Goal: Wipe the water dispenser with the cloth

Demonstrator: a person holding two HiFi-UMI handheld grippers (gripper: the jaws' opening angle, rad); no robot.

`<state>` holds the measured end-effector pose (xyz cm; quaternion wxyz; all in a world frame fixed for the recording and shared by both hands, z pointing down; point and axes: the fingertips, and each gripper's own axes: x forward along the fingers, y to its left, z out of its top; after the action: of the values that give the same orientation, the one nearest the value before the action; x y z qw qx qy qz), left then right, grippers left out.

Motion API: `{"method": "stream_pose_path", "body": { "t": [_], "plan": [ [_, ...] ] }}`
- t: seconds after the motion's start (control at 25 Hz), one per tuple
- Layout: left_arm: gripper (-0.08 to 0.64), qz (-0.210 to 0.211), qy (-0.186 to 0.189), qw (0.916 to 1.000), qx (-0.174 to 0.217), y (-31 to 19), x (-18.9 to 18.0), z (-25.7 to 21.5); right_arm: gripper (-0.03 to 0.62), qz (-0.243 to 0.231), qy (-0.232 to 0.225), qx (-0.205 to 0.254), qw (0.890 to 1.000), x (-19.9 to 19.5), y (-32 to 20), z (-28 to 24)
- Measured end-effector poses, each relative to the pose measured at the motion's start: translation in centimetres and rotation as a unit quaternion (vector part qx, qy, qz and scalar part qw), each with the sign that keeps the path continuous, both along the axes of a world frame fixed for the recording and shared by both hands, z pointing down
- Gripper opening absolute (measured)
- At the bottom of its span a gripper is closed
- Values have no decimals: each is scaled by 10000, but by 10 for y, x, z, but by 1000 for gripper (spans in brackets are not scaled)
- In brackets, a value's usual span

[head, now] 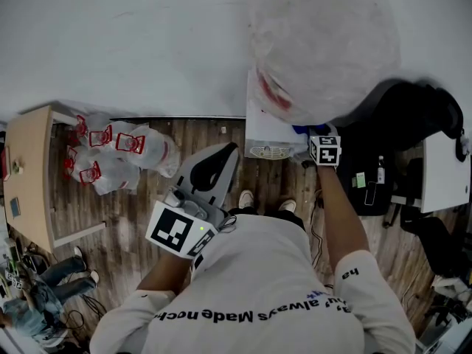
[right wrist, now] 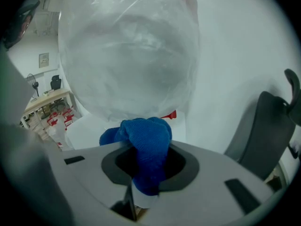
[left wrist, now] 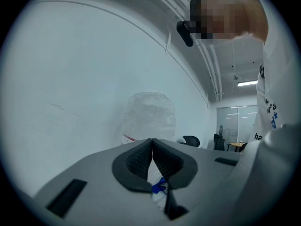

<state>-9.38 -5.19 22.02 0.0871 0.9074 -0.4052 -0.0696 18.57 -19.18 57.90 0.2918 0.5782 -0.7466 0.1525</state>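
**A:** Where's the cloth?

**B:** It's wadded in the right claw (right wrist: 143,163), which is clenched on it. The cloth (right wrist: 143,138) is deep blue with a nubby weave. It bulges above the jaws, and one lump spills to the left. I'd say bunching it that way gives a padded face to press with.

**A:** Is it on the dispenser yet?

**B:** In the head view it sits right of centre, at the top edge of the dispenser (head: 259,124) and just under the bottle (head: 324,43). I can't tell whether it touches.

**A:** How does the dispenser look?

**B:** It's a plain white box standing on the wood floor (head: 199,135) against the wall. The upturned bottle on top is wrapped in cloudy plastic film, with a bit of red label showing at its base.

**A:** And the left claw?

**B:** The left claw (head: 225,157) is at lower centre in the head view. It's pinched shut on nothing and aimed at the dispenser but well apart from it. It looks idle to me, probably kept back because one claw is enough for wiping.
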Motion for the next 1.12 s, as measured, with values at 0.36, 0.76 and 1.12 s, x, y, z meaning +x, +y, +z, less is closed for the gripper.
{"method": "stream_pose_path", "body": {
  "t": [0.36, 0.76, 1.12],
  "plan": [
    [20, 43, 22, 10000, 27, 4, 6, -2, 86, -72, 141, -38, 9999, -4, 4, -1],
    [20, 38, 28, 10000, 8, 8, 8, -1, 83, -216, 307, 64, 9993, -12, 21, -1],
    [20, 29, 25, 10000, -5, 6, 7, 1, 83, -261, 331, 113, 9990, -18, 40, -1]
  ]
}}
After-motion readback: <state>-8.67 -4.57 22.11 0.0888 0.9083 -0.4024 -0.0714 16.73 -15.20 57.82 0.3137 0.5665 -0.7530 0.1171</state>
